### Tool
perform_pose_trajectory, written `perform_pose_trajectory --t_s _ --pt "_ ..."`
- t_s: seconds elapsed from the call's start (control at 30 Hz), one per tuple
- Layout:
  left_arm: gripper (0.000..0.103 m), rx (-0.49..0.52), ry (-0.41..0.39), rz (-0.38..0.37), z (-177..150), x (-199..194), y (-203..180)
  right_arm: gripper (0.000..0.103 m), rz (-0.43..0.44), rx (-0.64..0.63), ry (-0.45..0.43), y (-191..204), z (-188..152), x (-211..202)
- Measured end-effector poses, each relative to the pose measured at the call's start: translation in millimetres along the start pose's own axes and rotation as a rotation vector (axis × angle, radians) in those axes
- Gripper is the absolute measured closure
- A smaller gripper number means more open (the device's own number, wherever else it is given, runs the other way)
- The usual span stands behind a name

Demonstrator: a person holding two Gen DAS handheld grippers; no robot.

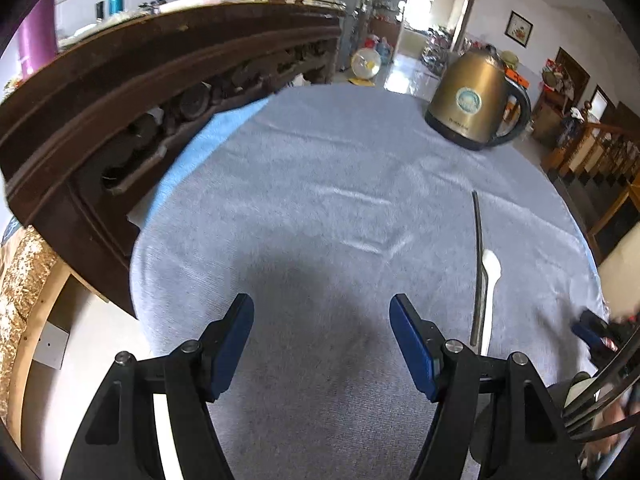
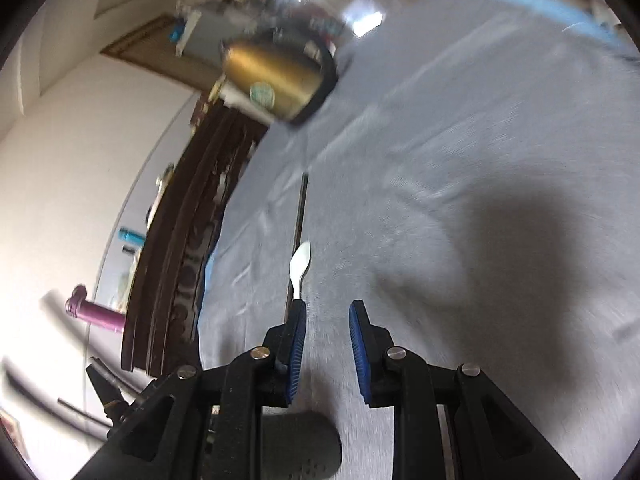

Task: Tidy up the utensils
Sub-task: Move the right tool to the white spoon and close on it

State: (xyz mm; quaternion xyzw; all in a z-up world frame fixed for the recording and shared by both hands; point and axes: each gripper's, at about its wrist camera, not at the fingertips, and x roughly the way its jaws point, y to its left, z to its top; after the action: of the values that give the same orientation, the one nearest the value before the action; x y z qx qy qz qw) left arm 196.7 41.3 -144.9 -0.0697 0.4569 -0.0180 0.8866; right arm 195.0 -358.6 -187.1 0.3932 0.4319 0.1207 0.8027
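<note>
A white plastic spoon (image 1: 490, 276) and a long dark chopstick (image 1: 477, 248) lie side by side on the grey tablecloth (image 1: 320, 184), to the right of my left gripper (image 1: 322, 310), which is open and empty above the cloth. In the right wrist view the spoon (image 2: 300, 266) and the chopstick (image 2: 301, 208) lie just ahead of my right gripper (image 2: 328, 312), whose jaws stand apart and hold nothing. The spoon's handle end runs behind its left fingertip (image 2: 298, 320). My right gripper also shows at the right edge of the left wrist view (image 1: 592, 330).
A gold electric kettle (image 1: 476, 100) stands at the far right of the table; it also shows in the right wrist view (image 2: 280, 76). A dark carved wooden cabinet (image 1: 140, 100) borders the table's left side. A wooden stair rail (image 1: 596, 156) is beyond the right edge.
</note>
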Motion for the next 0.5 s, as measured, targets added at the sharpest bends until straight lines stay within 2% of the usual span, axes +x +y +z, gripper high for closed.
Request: perform_pose_trajectory --t_s 0.1,0.17,0.33,0.43,0.5 --pt "0.032 0.024 0.027 0.001 -2 11 -5 0.076 -0.018 -0.03 0.107 7 17 39" --pt "0.032 0.026 0.041 0.001 -2 16 -5 0.076 -0.024 -0.093 0.169 21 23 61" --pt "0.032 0.014 0.064 -0.005 0 28 0 0.076 -0.075 -0.238 0.269 57 36 106" --pt "0.032 0.011 0.074 -0.011 1 33 1 0.068 -0.128 -0.321 0.315 76 41 127" --pt "0.032 0.009 0.082 -0.017 1 37 3 0.053 -0.169 -0.382 0.343 87 38 139"
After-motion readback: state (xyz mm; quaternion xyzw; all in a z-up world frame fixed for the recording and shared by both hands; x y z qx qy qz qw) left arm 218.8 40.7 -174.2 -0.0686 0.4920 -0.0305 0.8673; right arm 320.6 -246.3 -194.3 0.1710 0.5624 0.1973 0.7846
